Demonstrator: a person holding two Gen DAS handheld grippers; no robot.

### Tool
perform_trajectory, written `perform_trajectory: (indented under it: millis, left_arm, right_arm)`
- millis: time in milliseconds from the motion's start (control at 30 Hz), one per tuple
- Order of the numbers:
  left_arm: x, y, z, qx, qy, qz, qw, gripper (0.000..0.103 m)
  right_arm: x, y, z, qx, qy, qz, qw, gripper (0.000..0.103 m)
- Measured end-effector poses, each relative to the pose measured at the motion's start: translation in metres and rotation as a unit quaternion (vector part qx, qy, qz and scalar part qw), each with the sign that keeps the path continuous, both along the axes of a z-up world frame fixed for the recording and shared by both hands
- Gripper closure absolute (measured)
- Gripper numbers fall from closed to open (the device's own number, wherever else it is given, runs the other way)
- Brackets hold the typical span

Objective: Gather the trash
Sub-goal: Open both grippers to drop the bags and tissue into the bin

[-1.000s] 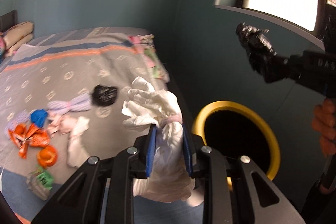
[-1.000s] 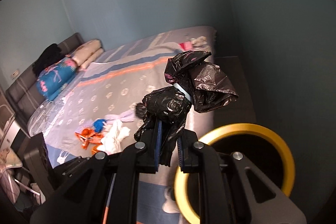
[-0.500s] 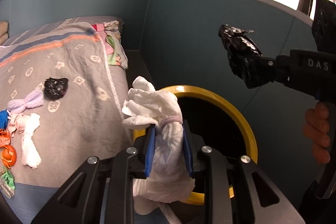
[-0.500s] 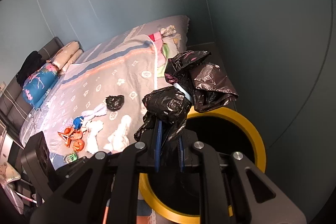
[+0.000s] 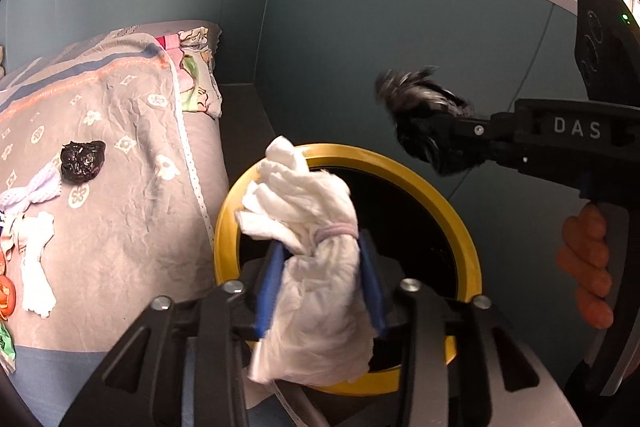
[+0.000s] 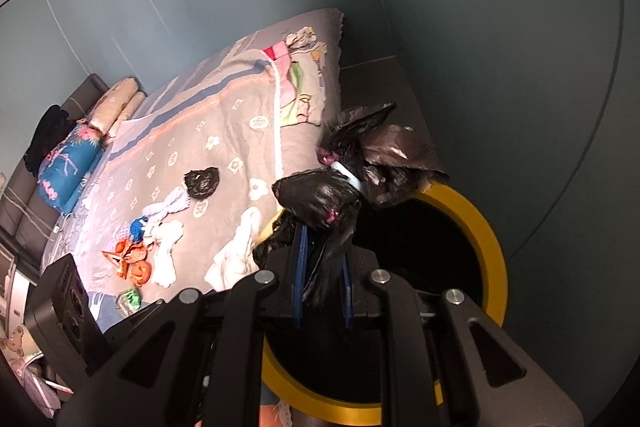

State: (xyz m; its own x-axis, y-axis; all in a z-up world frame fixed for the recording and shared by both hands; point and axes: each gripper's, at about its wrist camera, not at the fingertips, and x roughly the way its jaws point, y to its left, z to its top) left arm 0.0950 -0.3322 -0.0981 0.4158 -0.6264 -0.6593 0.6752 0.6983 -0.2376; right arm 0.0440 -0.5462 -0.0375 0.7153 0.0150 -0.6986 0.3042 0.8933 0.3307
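Teal-walled bedroom, both loads over the yellow-rimmed bin.
Left wrist view: my left gripper [image 5: 320, 279] has just been spreading its jaws, and the white tissue bundle [image 5: 308, 247] between them hangs over the near rim of the bin [image 5: 466, 247]; it could snag on a blue pad or tip off beside the bin. Right wrist view: my right gripper [image 6: 322, 279] is clamped on the black plastic bag [image 6: 332, 195] above that bin [image 6: 486, 239]; loose film may cling to the pads.

The left gripper [image 5: 320, 283], its jaws just opening, has the white tied tissue bundle [image 5: 312, 267] between them above the yellow-rimmed black bin [image 5: 468, 251].
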Motion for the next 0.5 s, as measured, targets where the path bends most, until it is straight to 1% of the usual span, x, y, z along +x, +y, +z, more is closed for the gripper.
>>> perform_trajectory:
  millis: [33, 67, 100, 133, 167, 300, 400, 500]
  left_arm:
    - [0.000, 0.001, 0.000, -0.001, 0.001, 0.001, 1.0000, 0.055]
    - [0.000, 0.002, 0.000, -0.003, 0.002, 0.002, 1.0000, 0.050]
    - [0.000, 0.004, 0.000, -0.004, 0.004, 0.004, 1.0000, 0.047]
    - [0.001, 0.006, -0.001, -0.005, 0.006, 0.006, 1.0000, 0.044]
    - [0.001, 0.009, -0.001, -0.007, 0.009, 0.011, 0.9999, 0.038]
    - [0.006, 0.023, -0.002, -0.014, 0.015, 0.029, 0.9993, 0.028]
    - [0.012, 0.034, 0.001, -0.017, 0.011, 0.045, 0.9988, 0.025]
    - [0.018, 0.049, 0.008, -0.023, 0.006, 0.063, 0.9977, 0.023]
  right_arm:
    - [-0.001, -0.001, 0.000, -0.002, 0.000, -0.006, 1.000, 0.080]
    - [-0.001, -0.003, 0.000, -0.004, 0.000, -0.013, 1.000, 0.071]
    - [-0.002, -0.004, 0.000, -0.005, 0.000, -0.019, 1.000, 0.068]
    - [-0.002, -0.006, -0.001, -0.006, 0.000, -0.026, 1.000, 0.066]
    - [-0.004, -0.008, -0.001, -0.007, 0.001, -0.032, 0.999, 0.066]
    - [-0.005, -0.009, 0.000, -0.007, 0.001, -0.047, 0.999, 0.066]
    - [-0.008, -0.006, 0.002, -0.014, -0.003, -0.052, 0.999, 0.065]
    - [-0.008, 0.000, 0.008, -0.026, -0.008, -0.053, 0.998, 0.064]
